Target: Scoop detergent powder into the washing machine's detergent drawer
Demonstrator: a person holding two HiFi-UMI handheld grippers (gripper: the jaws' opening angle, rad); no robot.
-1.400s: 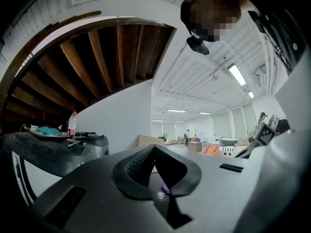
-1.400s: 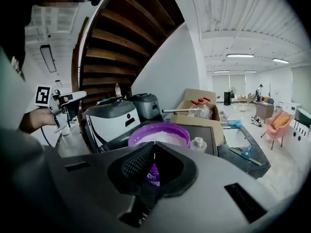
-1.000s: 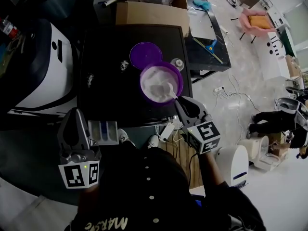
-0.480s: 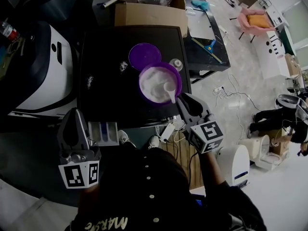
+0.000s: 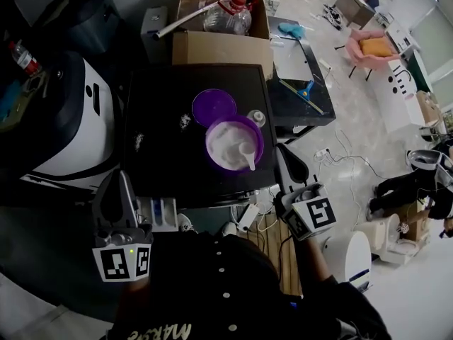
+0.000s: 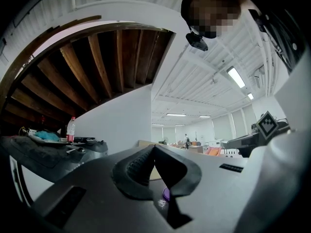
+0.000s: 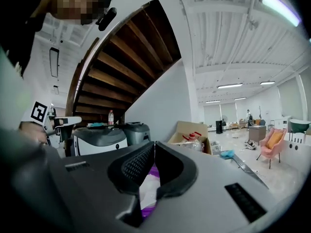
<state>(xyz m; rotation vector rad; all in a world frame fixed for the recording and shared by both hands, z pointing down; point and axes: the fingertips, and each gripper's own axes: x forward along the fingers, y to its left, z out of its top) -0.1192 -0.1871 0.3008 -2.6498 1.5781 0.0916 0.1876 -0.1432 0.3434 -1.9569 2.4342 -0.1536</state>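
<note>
Presently the white washing machine point(image 5: 67, 122) is standing against the black table's point(image 5: 163, 165) left side, and a cardboard box point(image 5: 221, 44) is sitting just past the table's far edge. Right of the table's centre, the purple tub point(image 5: 234, 143) of detergent powder is resting open, with its purple lid point(image 5: 214, 107) lying flat just beyond it. The white-and-blue detergent drawer point(image 5: 161, 212) is showing just below the table's near edge, toward the left corner. The left gripper point(image 5: 119, 186) is hovering beside that drawer, its jaws pressing together on nothing. The right gripper point(image 5: 284, 156) is hanging off the table's near right corner, clear of the tub; its jaws have just been closing and are meeting empty. The white scoop point(image 5: 247, 154) is lying in the powder, unheld. Two small powder spills point(image 5: 184, 121) are dotting the table's left half.
</note>
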